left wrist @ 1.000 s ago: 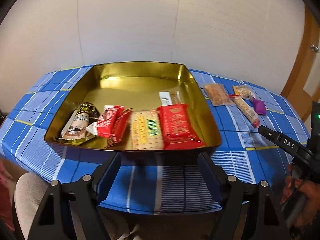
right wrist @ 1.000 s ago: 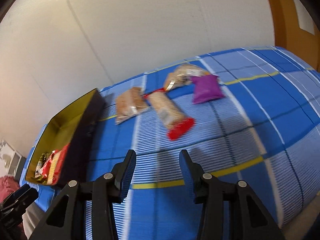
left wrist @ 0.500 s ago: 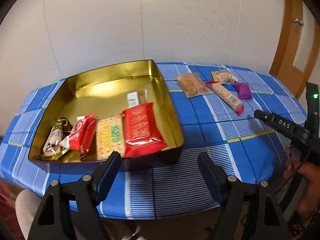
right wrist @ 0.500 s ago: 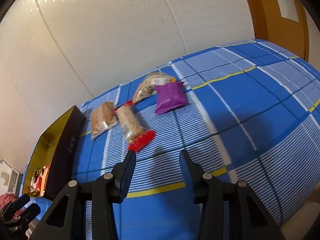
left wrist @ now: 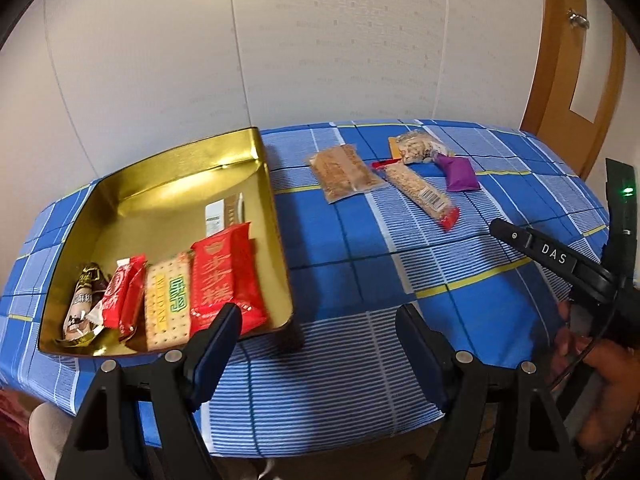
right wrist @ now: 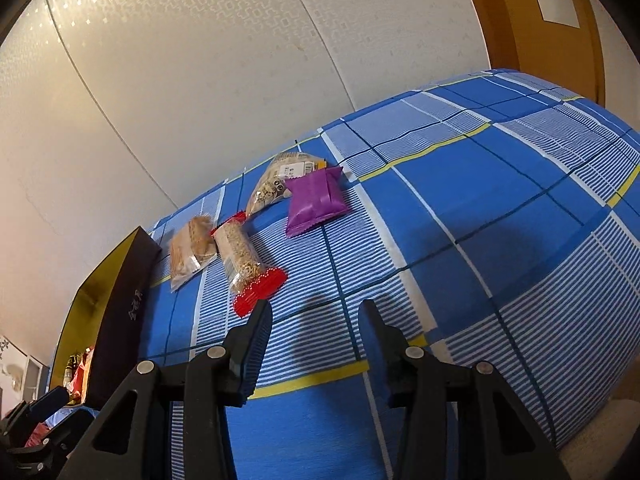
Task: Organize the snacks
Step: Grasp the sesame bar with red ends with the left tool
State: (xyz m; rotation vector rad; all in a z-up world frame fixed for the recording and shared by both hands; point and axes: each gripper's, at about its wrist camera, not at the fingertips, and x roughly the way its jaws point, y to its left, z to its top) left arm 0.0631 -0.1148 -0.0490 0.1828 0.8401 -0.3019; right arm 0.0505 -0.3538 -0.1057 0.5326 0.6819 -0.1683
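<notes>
A gold tin tray [left wrist: 168, 184] sits on the left of the table with several wrapped snacks along its near side, among them a red packet [left wrist: 226, 276] and a cracker pack [left wrist: 166, 300]. Loose on the cloth to its right lie a brown cracker bag [left wrist: 344, 172], a long red-ended cereal bar [left wrist: 420, 192], a nut bag [left wrist: 416, 146] and a purple packet [left wrist: 460, 174]. My left gripper [left wrist: 318, 316] is open and empty over the table's near edge. My right gripper [right wrist: 314, 316] is open and empty, just short of the cereal bar [right wrist: 248, 268] and purple packet [right wrist: 316, 202].
The table wears a blue checked cloth [left wrist: 360, 248]. A pale wall stands close behind it and a wooden door [left wrist: 576, 60] is at the right. The tray's dark outer wall [right wrist: 120, 320] shows at the left of the right wrist view.
The left wrist view has swung right, so the tray now sits at the left and the loose snacks are nearer centre. My right gripper has come closer to the cereal bar. Both stay open.
</notes>
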